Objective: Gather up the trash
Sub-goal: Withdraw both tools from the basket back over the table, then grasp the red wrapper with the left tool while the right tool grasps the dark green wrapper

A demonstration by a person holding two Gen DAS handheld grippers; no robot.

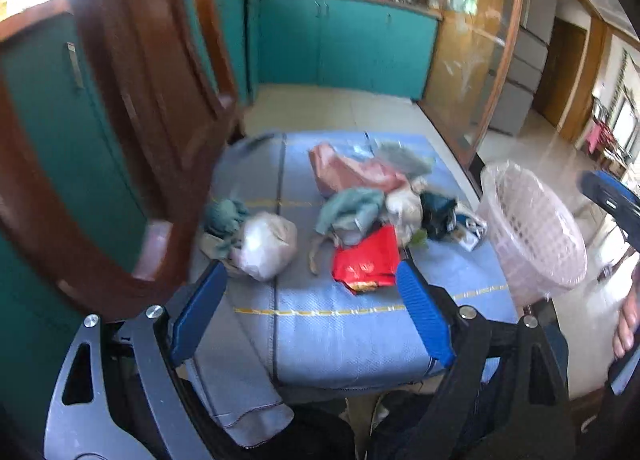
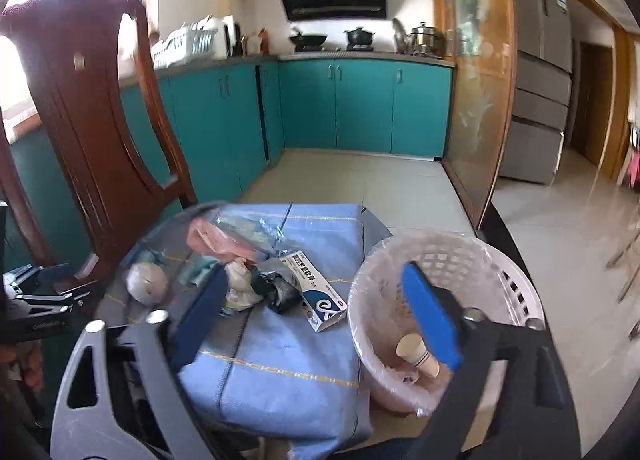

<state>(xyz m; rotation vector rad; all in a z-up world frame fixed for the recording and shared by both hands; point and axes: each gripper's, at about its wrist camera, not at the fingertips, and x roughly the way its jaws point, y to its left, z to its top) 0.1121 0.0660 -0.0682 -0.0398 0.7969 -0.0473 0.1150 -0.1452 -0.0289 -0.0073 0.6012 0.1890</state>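
Observation:
A pile of trash lies on the blue-clothed table (image 1: 340, 324): a red packet (image 1: 366, 260), a white crumpled bag (image 1: 264, 244), a pink bag (image 1: 348, 172), teal wrappers (image 1: 352, 208) and dark scraps (image 1: 438, 214). My left gripper (image 1: 310, 268) hovers open just short of the pile, with the red packet by its right finger. My right gripper (image 2: 314, 270) is open over the table, with nothing pressed between its pads. A white and blue carton (image 2: 316, 292) lies beyond it. The pink mesh basket (image 2: 516, 288), lined with plastic, holds a paper cup (image 2: 416, 352).
A dark wooden chair (image 1: 132, 120) stands close on the left of the table. The basket (image 1: 532, 228) sits at the table's right edge. Teal kitchen cabinets (image 2: 360, 108) and tiled floor (image 2: 380, 188) lie behind. A hand (image 1: 628, 320) shows at the right edge.

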